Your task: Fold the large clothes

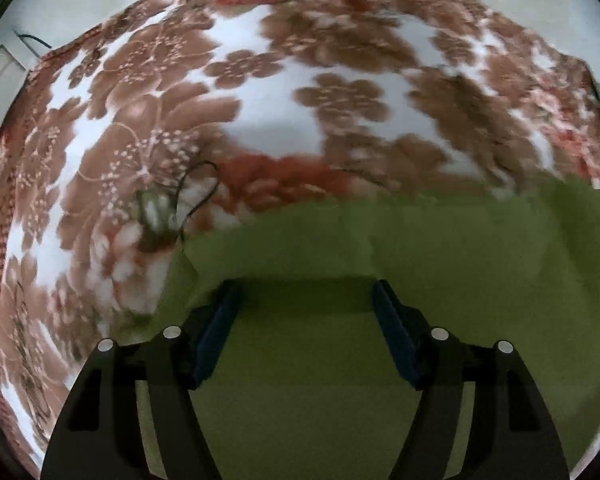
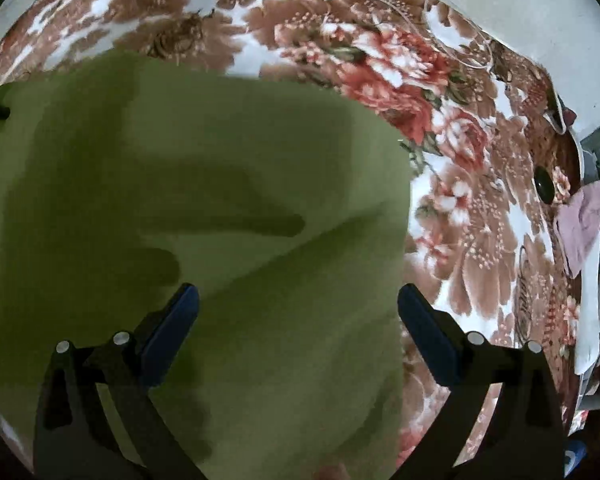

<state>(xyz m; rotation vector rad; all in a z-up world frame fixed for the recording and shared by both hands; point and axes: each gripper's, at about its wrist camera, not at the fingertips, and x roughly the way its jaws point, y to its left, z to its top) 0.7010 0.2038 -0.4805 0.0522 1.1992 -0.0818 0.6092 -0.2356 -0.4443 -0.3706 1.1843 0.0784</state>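
Note:
An olive green garment (image 1: 440, 248) lies spread flat on a flowered blanket (image 1: 260, 112). My left gripper (image 1: 306, 290) is open and empty, hovering over the garment just behind its far edge. In the right wrist view the same green garment (image 2: 220, 160) fills the left and middle, with soft folds running across it. My right gripper (image 2: 298, 296) is open and empty above the garment, its right finger near the garment's right edge. The view is blurred in both frames.
The brown, red and white flowered blanket (image 2: 460, 208) covers the whole surface. A thin dark thread (image 1: 196, 196) lies on it near the garment's far left corner. A pink cloth (image 2: 580, 220) and other clutter sit past the blanket's right edge. A pale wall (image 2: 520, 4) is behind.

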